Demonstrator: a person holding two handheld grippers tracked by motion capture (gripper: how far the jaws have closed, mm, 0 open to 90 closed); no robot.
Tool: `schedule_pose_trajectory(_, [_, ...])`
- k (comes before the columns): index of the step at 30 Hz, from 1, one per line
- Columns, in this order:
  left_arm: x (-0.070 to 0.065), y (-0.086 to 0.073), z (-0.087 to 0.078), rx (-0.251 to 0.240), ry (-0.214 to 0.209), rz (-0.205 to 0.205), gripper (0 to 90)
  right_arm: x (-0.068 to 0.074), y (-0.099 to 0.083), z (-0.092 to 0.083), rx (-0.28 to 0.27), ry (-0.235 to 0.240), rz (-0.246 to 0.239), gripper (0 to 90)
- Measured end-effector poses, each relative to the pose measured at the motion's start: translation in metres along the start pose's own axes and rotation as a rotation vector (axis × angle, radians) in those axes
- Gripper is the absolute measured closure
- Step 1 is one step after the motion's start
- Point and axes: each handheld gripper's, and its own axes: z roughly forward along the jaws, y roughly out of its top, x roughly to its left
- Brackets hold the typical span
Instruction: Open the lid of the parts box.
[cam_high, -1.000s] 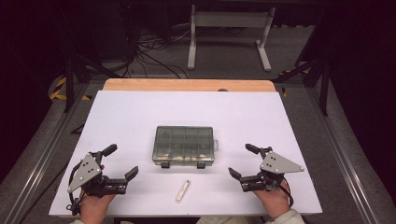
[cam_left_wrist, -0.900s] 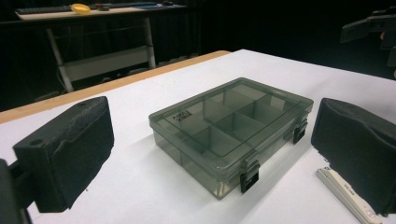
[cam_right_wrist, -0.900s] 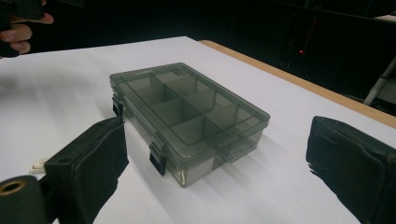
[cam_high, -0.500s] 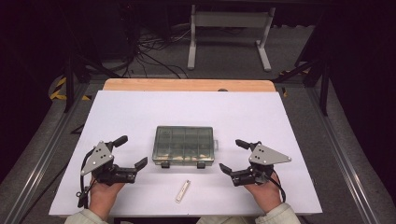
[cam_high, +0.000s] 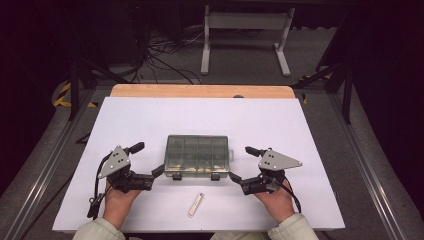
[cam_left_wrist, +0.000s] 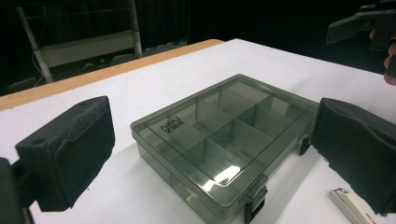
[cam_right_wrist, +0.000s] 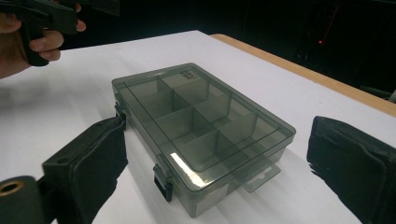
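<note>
A smoky clear compartment box lies closed in the middle of the white table, its two black latches on the near side. My left gripper is open just left of the box, its jaws wide apart and nothing between them. My right gripper is open just right of the box. In the left gripper view the box lies between and beyond the two pads. In the right gripper view the box lies close ahead, and the left pad is beside a latch.
A small white flat object lies on the table near the front edge, below the box; its end is also in the left gripper view. A wooden strip borders the far table edge. A white metal stand and cables are on the floor beyond.
Both grippers have moved inward and forward from near the front corners and now flank the box's short sides. Both stay open. The box and the white object have not moved.
</note>
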Motion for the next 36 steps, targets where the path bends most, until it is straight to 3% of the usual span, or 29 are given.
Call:
schedule_pose_trajectory(6, [0.001,-0.001,0.011,0.01,-0.012,-0.009,0.7,-0.001,-0.001,0.005,0.012,-0.005,0.001,5.2])
schedule_pose_trajectory(13, [0.0,-0.004,0.012,0.024,-0.024,-0.008,0.8,-0.002,-0.003,0.008,0.038,0.001,0.0,4.4])
schedule_pose_trajectory(14, [0.0,-0.003,0.011,0.041,-0.028,0.005,0.8,-0.001,-0.004,0.009,0.05,-0.004,-0.023,5.2])
schedule_pose_trajectory(19, [-0.001,-0.004,0.011,0.073,-0.029,0.032,2.3,0.0,-0.005,0.01,0.068,0.013,-0.02,7.9])
schedule_pose_trajectory(32, [0.002,-0.009,0.017,0.225,-0.069,0.062,4.1,-0.001,-0.012,0.018,0.15,0.037,0.004,9.6])
schedule_pose_trajectory(36, [0.002,-0.012,0.021,0.261,-0.083,0.054,4.4,-0.001,-0.014,0.021,0.173,0.039,0.007,9.6])
